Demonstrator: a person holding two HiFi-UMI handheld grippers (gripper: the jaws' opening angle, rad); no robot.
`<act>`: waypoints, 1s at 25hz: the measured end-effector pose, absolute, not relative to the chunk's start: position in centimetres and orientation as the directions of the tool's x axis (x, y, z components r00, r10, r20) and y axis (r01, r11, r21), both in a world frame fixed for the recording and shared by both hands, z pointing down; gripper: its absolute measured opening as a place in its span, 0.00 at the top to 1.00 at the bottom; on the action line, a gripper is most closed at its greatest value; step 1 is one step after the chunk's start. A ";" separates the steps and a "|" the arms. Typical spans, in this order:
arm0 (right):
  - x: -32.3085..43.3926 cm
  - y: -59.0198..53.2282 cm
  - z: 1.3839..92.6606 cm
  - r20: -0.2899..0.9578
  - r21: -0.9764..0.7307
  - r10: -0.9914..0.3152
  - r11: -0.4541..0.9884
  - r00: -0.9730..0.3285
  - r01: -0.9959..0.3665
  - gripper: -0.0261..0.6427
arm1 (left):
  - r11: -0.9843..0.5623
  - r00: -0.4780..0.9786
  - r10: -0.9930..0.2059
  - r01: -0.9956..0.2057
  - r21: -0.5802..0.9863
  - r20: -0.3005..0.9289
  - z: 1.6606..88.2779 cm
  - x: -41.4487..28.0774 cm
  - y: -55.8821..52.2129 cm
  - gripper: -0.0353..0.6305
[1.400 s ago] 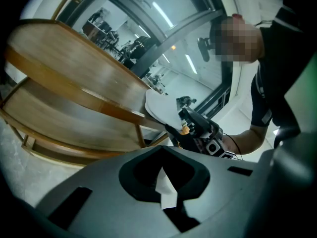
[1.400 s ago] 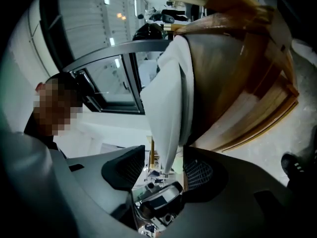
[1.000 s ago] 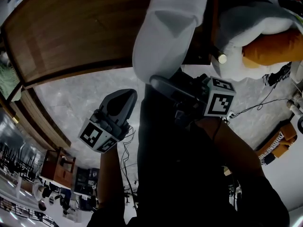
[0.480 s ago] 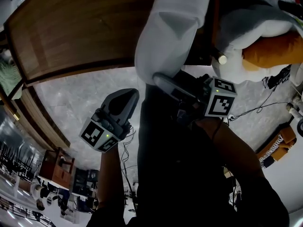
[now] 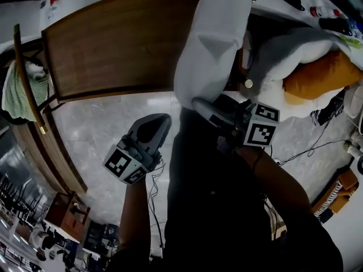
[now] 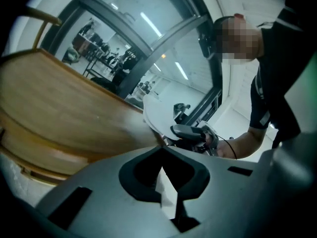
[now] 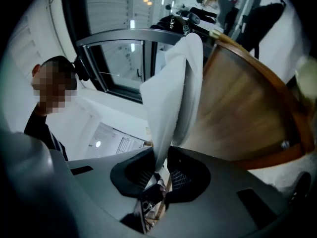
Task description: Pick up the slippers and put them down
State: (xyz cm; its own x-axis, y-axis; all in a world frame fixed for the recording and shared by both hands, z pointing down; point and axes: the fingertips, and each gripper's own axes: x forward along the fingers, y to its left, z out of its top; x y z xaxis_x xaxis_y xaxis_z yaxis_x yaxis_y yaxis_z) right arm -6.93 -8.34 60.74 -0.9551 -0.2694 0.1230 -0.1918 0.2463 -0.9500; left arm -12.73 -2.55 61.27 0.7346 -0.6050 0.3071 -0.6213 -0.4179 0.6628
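**Head view:** A person's right gripper (image 5: 199, 103), just right of centre, clamps the lower end of a white slipper (image 5: 212, 44). Its jaws have just been closing on it. The slipper rises from the jaws to the top edge of the frame, overlapping the right end of a wooden panel (image 5: 113, 44) that fills the upper left. The left gripper (image 5: 157, 123) sits left of centre and a little lower, over the marble floor (image 5: 96, 123). Its jaws are pressed together, near the slipper's lower end but apart from it. An orange cushion (image 5: 317, 75) lies at the upper right.

**Left gripper view:** The left gripper (image 6: 162, 150) shows its two jaws meeting at the tips at lower centre, with nothing pinched there. Just beyond the tips, at centre, the right gripper (image 6: 181, 130) is seen holding the white slipper (image 6: 156, 114). The slipper curves up and to the left beside the wooden panel (image 6: 64, 113).

**Right gripper view:** The right gripper (image 7: 162, 157) pinches the white slipper (image 7: 171, 93) between its jaws at lower centre. The slipper stands up from the jaws through the middle of the frame almost to the top. It looks doubled, possibly a pair held together, though the view does not settle it. The wooden panel (image 7: 242, 108) slants across the right side.
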 end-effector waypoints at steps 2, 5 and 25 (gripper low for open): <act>-6.8 -8.7 58.0 0.119 -0.926 -0.260 0.318 -0.958 -0.201 0.85 | -0.450 0.739 -0.610 -0.620 0.643 0.286 58.7 -12.9 -3.5 0.93; -6.2 -10.3 53.4 0.114 -0.854 -0.255 0.469 -0.960 -0.226 0.85 | -0.515 0.754 -0.609 -0.611 0.601 0.245 53.8 -12.7 -6.2 0.93; -0.1 -13.5 22.7 -0.136 -0.253 -0.345 0.919 -0.929 -0.304 0.88 | -0.832 0.838 -0.540 -0.518 0.201 -0.077 24.6 -7.1 -9.7 0.93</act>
